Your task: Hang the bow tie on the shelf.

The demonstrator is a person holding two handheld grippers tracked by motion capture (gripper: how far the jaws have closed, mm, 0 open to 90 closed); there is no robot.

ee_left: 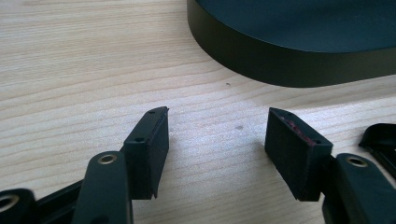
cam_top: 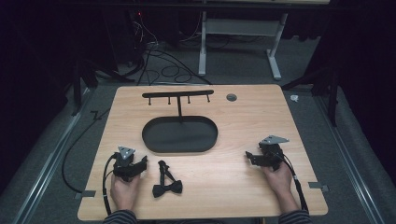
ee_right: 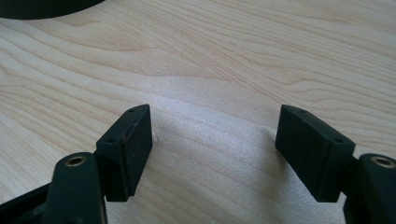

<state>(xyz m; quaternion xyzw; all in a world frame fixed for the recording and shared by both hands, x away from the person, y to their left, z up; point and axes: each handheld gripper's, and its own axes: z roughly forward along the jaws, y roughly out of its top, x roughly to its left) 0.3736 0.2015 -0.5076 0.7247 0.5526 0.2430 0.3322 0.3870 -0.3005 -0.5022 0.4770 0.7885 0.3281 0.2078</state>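
High view, left claw (cam_top: 140,163) gaping and empty beside bow tie (cam_top: 166,183) — right claw (cam_top: 250,157) gaping too, nothing held, both on counter (cam_top: 233,186), black tray (cam_top: 180,134) between.

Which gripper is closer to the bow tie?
The left gripper; the black bow tie lies just beside it, while the right gripper sits across the table.

I saw a wooden table (cam_top: 243,177). A black oval tray (cam_top: 180,134) sat centrally; a bow tie (cam_top: 166,184) lay at seven o'clock.
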